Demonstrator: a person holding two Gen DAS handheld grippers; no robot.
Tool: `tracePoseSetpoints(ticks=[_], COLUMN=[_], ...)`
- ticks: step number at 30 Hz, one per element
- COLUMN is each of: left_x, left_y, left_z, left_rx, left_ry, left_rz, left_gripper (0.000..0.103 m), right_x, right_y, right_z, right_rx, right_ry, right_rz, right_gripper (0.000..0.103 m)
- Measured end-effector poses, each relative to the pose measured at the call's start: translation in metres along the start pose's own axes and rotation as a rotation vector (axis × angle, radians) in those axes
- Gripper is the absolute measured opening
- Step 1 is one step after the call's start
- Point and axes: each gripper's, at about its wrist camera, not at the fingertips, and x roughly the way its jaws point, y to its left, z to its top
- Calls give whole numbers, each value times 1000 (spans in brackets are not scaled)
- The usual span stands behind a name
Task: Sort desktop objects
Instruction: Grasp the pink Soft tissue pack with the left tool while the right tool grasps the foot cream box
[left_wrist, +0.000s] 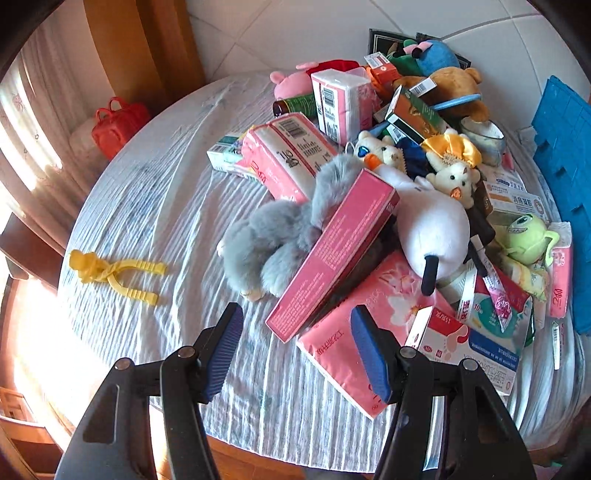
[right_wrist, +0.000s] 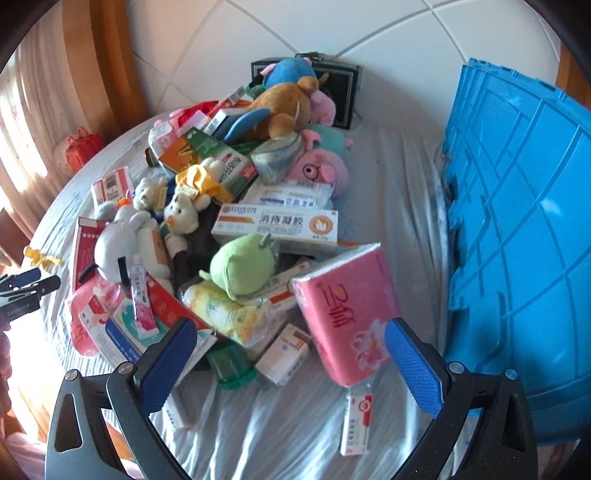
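Observation:
A heap of plush toys, tissue packs and medicine boxes covers the round table. My left gripper (left_wrist: 295, 349) hangs open above the table's near edge, with nothing between its blue pads; a long pink box (left_wrist: 332, 254) and a grey plush (left_wrist: 269, 236) lie just beyond it, and a pink tissue pack (left_wrist: 351, 354) sits under its right finger. My right gripper (right_wrist: 291, 358) is open too, wide, over small white boxes (right_wrist: 282, 354) and the lower end of a pink tissue pack (right_wrist: 347, 306). A green plush (right_wrist: 243, 266) lies behind that. The left gripper (right_wrist: 27, 284) shows at the right wrist view's left edge.
A blue plastic crate (right_wrist: 517, 229) stands on the table's right side. A yellow plastic clamp toy (left_wrist: 110, 273) lies alone on the striped cloth (left_wrist: 155, 206) at left. A red bag (left_wrist: 118, 123) sits beyond the table, and a dark box (right_wrist: 343, 92) stands at the back by the wall.

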Motion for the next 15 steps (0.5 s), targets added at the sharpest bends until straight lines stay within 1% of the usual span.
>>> tracePoseSetpoints(ticks=[4, 7, 11, 15], left_x=[8, 9, 9, 13], left_y=[-11, -16, -17, -18], left_z=[-12, -18, -21, -22], left_rx=[50, 74, 103, 169], left_ry=[39, 49, 55, 61], left_rz=[-26, -37, -58, -87], left_gripper=[60, 60, 60, 60], right_x=[9, 16, 28, 39], right_y=[12, 29, 57, 92], right_z=[-10, -13, -16, -23], right_rx=[-37, -81, -128, -193], right_ry=[51, 79, 113, 148], right_rz=[57, 114, 158, 160], right_gripper=[103, 103, 103, 103])
